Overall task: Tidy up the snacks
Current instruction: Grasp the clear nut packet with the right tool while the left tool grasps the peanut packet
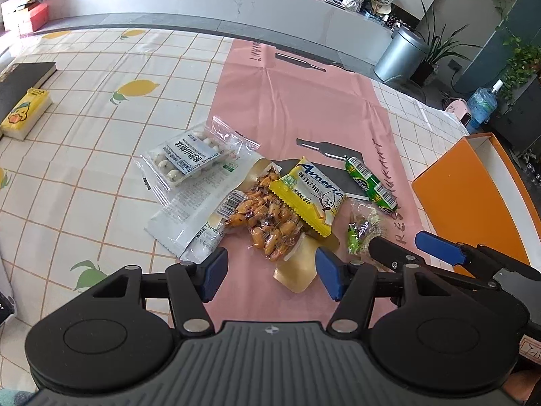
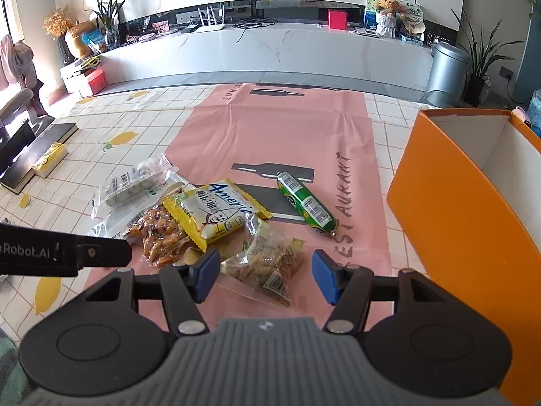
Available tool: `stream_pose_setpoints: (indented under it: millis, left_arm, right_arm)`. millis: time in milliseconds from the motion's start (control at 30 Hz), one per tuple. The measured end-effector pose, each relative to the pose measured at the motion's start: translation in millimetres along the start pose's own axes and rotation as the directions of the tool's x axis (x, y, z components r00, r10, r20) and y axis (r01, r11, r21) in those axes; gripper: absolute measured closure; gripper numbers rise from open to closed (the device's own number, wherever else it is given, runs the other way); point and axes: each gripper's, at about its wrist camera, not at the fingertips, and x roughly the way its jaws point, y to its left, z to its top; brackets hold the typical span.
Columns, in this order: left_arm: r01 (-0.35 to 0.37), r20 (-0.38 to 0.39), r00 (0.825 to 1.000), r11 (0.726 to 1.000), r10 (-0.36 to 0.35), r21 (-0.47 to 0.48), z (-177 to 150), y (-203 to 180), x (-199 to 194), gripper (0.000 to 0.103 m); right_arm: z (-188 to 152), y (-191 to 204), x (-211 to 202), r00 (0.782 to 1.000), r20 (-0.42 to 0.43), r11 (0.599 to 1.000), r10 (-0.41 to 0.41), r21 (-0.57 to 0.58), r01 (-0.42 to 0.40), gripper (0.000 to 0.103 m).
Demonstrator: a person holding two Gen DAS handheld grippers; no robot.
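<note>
Right gripper (image 2: 262, 275) gapes over the clear packet (image 2: 267, 264) at lower centre; left gripper (image 1: 270, 275) is spread too. Slick film could slip from the pads, missing the box (image 2: 473, 216)

Bright daylight floods my views, blowing out the window (image 2: 10, 17) at far left. Plastic wrappers (image 1: 189, 155) glare; shadows are soft; fisheye bends the edges.

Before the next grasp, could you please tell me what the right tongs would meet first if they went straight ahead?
Probably the small clear packet of brownish snacks, lying on the pink mat between the open right tongs; height above it is unclear.
</note>
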Motion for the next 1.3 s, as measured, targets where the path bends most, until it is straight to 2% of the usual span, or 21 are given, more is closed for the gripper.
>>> stream_pose_setpoints:
  millis: [300, 433, 567, 700, 900, 933, 1000, 1200, 1233, 1267, 1300]
  left_arm:
    - [0.024, -0.047, 0.998, 0.998, -0.027, -0.066, -3, 3, 30, 0.033]
    - [0.017, -0.036, 0.999, 0.996, -0.021, -0.090, -5, 4, 38, 0.033]
    - [-0.016, 0.012, 1.000, 0.995, 0.018, -0.102, -6, 5, 42, 0.026]
    - [-0.018, 0.081, 0.996, 0.993, 0.028, -0.120, -7, 2, 47, 0.020]
    - [-0.052, 0.173, 0.983, 0.994, 0.068, -0.094, -8, -10, 56, 0.020]
    - [-0.061, 0.179, 0.981, 0.995, 0.074, -0.075, -8, -12, 57, 0.021]
    - [-0.081, 0.190, 0.978, 0.996, 0.087, -0.039, -10, -15, 58, 0.038]
    - [-0.043, 0.178, 0.982, 0.997, 0.055, -0.066, -11, -8, 52, 0.044]
    - [-0.044, 0.176, 0.983, 0.997, 0.054, -0.063, -12, -8, 50, 0.045]
    - [-0.032, 0.177, 0.983, 0.998, 0.043, -0.062, -12, -8, 47, 0.052]
    - [-0.015, 0.168, 0.985, 0.998, 0.025, -0.062, -12, -8, 45, 0.053]
  right_arm:
    - [-3, -5, 24, 0.999, -0.036, 0.999, 0.030, 0.027, -0.029, 0.046]
    - [-7, -11, 31, 0.998, -0.045, 0.998, 0.041, 0.039, -0.039, 0.053]
    - [-8, -13, 32, 0.998, -0.032, 0.998, 0.045, 0.037, -0.044, 0.057]
    - [-10, -13, 31, 0.999, -0.022, 0.999, 0.049, 0.023, -0.048, 0.057]
    - [-11, -16, 32, 0.998, -0.019, 0.998, 0.062, 0.031, -0.061, 0.057]
    - [-12, -17, 31, 0.998, -0.019, 0.997, 0.064, 0.032, -0.063, 0.058]
    - [-12, -18, 31, 0.998, -0.019, 0.997, 0.067, 0.031, -0.066, 0.058]
    - [-14, -18, 30, 0.998, -0.019, 0.997, 0.068, 0.029, -0.067, 0.058]
    - [-14, -17, 30, 0.998, -0.020, 0.997, 0.067, 0.028, -0.067, 0.059]
    - [-15, -17, 29, 0.998, -0.021, 0.997, 0.068, 0.027, -0.067, 0.059]
    - [-15, -17, 29, 0.997, -0.022, 0.997, 0.068, 0.025, -0.067, 0.059]
